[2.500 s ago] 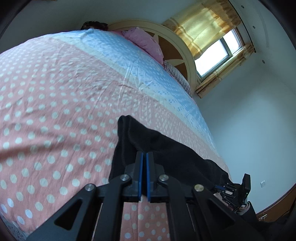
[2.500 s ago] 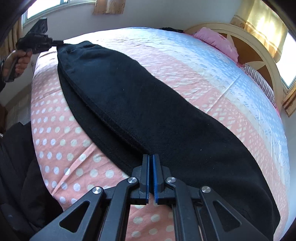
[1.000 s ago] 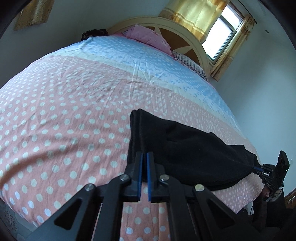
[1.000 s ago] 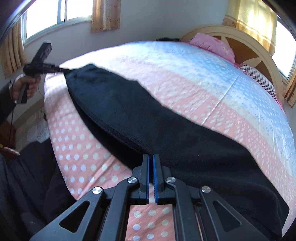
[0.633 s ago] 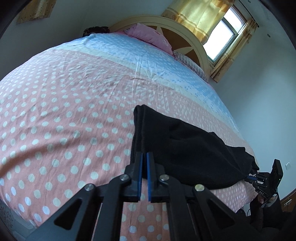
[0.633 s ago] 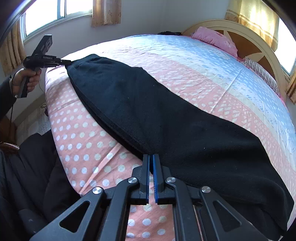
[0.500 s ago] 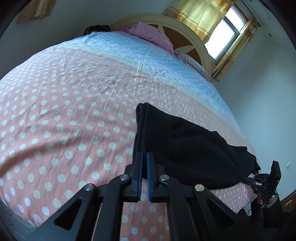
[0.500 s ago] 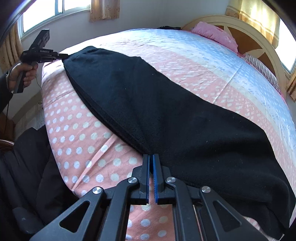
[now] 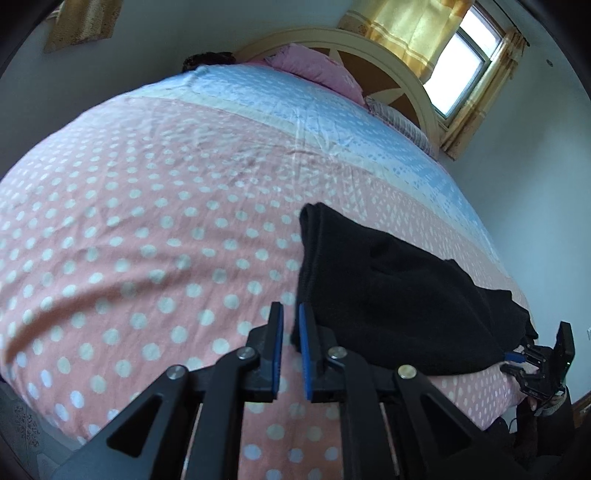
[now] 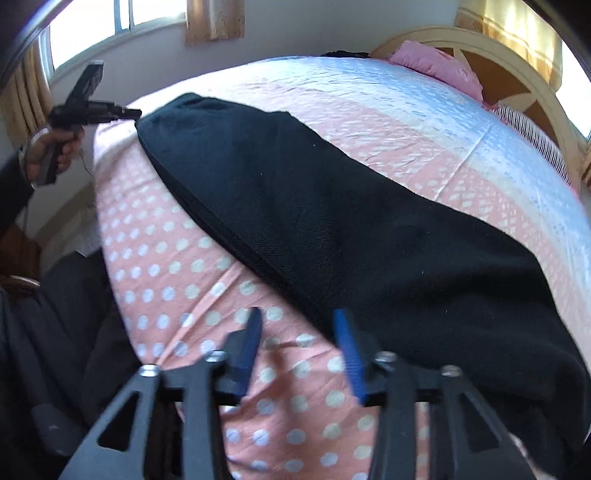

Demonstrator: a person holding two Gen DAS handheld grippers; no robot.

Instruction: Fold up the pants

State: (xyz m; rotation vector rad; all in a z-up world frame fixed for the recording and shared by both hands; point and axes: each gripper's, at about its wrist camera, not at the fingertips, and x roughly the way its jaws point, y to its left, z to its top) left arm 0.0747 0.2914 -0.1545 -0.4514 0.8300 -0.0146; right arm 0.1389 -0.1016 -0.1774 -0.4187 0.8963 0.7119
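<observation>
Black pants [image 10: 332, 221] lie folded lengthwise on the pink polka-dot bedspread [image 9: 129, 240]; they also show in the left wrist view [image 9: 388, 295]. My left gripper [image 9: 288, 314] has its jaws slightly apart, just off the near corner of the pants, holding nothing. My right gripper [image 10: 299, 325] is wide open and empty at the pants' near edge. From the right wrist view, the left gripper [image 10: 127, 112] sits at the far end of the pants. From the left wrist view, the right gripper [image 9: 517, 360] sits at the other end.
The bed has a pale blue band [image 9: 295, 96], a pink pillow [image 9: 317, 70] and a cream arched headboard [image 9: 388, 55]. Windows with yellow curtains [image 9: 424, 26] are behind. Dark clothing [image 10: 55, 332] lies off the bed's left edge.
Both grippers were shut on the pants' ends and held them stretched over the bed. Now both have opened and the pants lie released on the bedspread.
</observation>
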